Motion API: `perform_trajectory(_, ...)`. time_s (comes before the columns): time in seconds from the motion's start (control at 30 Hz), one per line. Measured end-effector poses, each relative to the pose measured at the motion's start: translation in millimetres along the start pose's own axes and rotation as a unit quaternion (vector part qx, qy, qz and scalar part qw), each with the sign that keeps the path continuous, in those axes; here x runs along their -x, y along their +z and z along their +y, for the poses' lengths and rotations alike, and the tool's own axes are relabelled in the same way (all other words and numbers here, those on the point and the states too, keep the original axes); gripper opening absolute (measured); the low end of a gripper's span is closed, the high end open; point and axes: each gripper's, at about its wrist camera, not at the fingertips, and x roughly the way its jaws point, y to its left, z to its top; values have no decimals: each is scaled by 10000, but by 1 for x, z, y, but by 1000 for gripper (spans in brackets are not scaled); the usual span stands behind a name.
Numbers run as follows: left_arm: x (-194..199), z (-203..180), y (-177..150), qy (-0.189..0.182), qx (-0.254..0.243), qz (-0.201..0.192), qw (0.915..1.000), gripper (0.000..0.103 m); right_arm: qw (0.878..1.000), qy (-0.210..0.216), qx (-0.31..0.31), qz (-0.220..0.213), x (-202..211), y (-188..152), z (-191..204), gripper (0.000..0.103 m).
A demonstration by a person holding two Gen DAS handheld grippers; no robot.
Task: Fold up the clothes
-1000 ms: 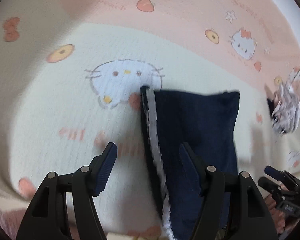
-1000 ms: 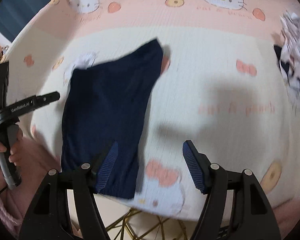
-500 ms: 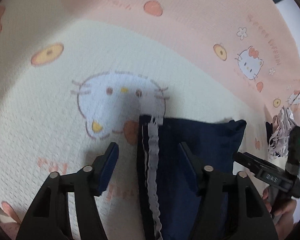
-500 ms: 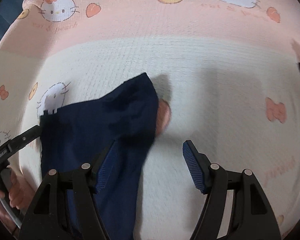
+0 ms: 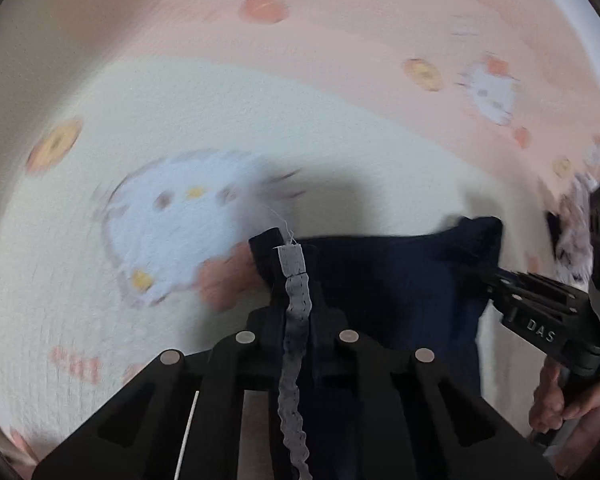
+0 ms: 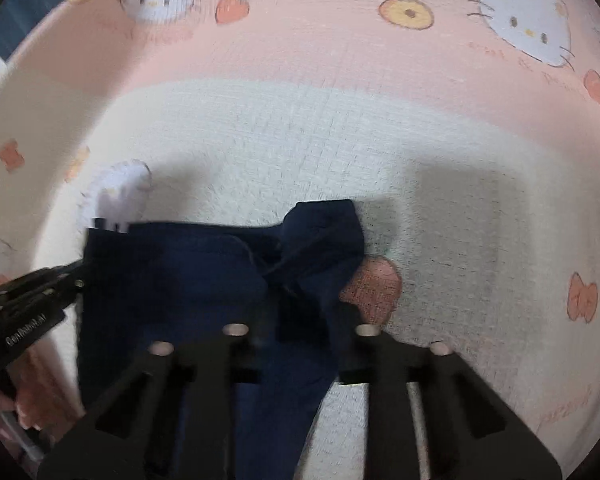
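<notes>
Navy garment (image 5: 400,280) lies on a cat-print blanket (image 5: 180,120), partly flat, far edge across the picture.

Left wrist view: left gripper (image 5: 296,320) is closing, jaws narrow, pinching the garment's far left corner, where a pale lace trim (image 5: 294,308) runs along the side edge toward the camera. Right gripper (image 5: 488,276) enters from the right at the opposite far corner. Patterned cloth (image 5: 576,240) sits beyond it, blurred.

Right wrist view: right gripper (image 6: 296,320) is closing, narrow, on the bunched far right corner of the garment (image 6: 180,280). Left gripper visible at left, at the other corner.

Progress, judged: early. Both far corners gripped; no finished fold visible, so the fold toward the near edge remains. Long axis appears to run near to far, toward the camera; near end is hidden below the jaws.
</notes>
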Motion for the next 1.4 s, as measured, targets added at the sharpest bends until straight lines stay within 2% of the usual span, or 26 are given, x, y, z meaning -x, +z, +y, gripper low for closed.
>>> perform_trajectory(0.13,1,-21,14,-127,-448,-91,9989,11,9987,-82,-144,-474,32,-5,-20,14)
perform_trajectory(0.2,-5,-21,23,-153,-419,-62,9990,11,9974,-284,-273,-596,40,-3,-33,14)
perform_trajectory(0.33,-20,-13,36,-409,-202,84,9989,13,9969,-107,-591,-509,37,10,-57,14)
perform_trajectory(0.4,-31,-10,38,-236,-180,242,9993,27,9975,-302,-541,-351,20,20,-54,20)
perform_trajectory(0.47,-34,-4,38,90,-141,385,9991,30,9968,-615,-510,-59,-6,24,-53,23)
perform_trajectory(0.5,-27,0,37,167,-102,312,9993,32,9967,-617,-526,53,-14,24,-52,23)
perform_trajectory(0.6,-10,12,34,338,-8,135,9993,46,9978,-397,-531,-98,-11,22,-43,38)
perform_trajectory(0.63,-9,16,33,319,34,167,9993,46,9976,-372,-533,-249,-5,20,-41,43)
perform_trajectory(0.77,1,27,28,211,271,175,9993,46,9942,-727,-716,-348,10,11,-39,44)
perform_trajectory(0.83,12,26,17,260,302,19,9992,46,9941,-789,-709,-238,19,-7,-36,44)
perform_trajectory(0.87,15,25,9,156,328,57,9993,46,9940,-820,-705,-183,23,-17,-35,44)
perform_trajectory(0.93,19,20,-8,-217,378,210,9988,46,9948,-714,-713,-111,31,-36,-30,44)
perform_trajectory(1.03,16,3,-20,-428,193,395,9981,46,9973,-297,-677,35,33,-58,-8,44)
perform_trajectory(1.1,6,-5,-29,-357,67,594,9976,46,9980,-114,-616,96,30,-68,9,44)
perform_trajectory(1.2,-5,-4,-38,536,-135,720,9959,46,9980,-106,-577,220,19,-78,27,44)
perform_trajectory(1.23,-6,-3,-39,709,-158,722,9947,46,9981,-161,-552,233,19,-83,31,44)
perform_trajectory(1.33,5,7,-44,546,191,657,9962,46,9979,-356,-485,248,22,-97,40,44)
perform_trajectory(1.4,13,10,-49,331,494,599,9964,46,9976,-385,-508,265,24,-101,40,51)
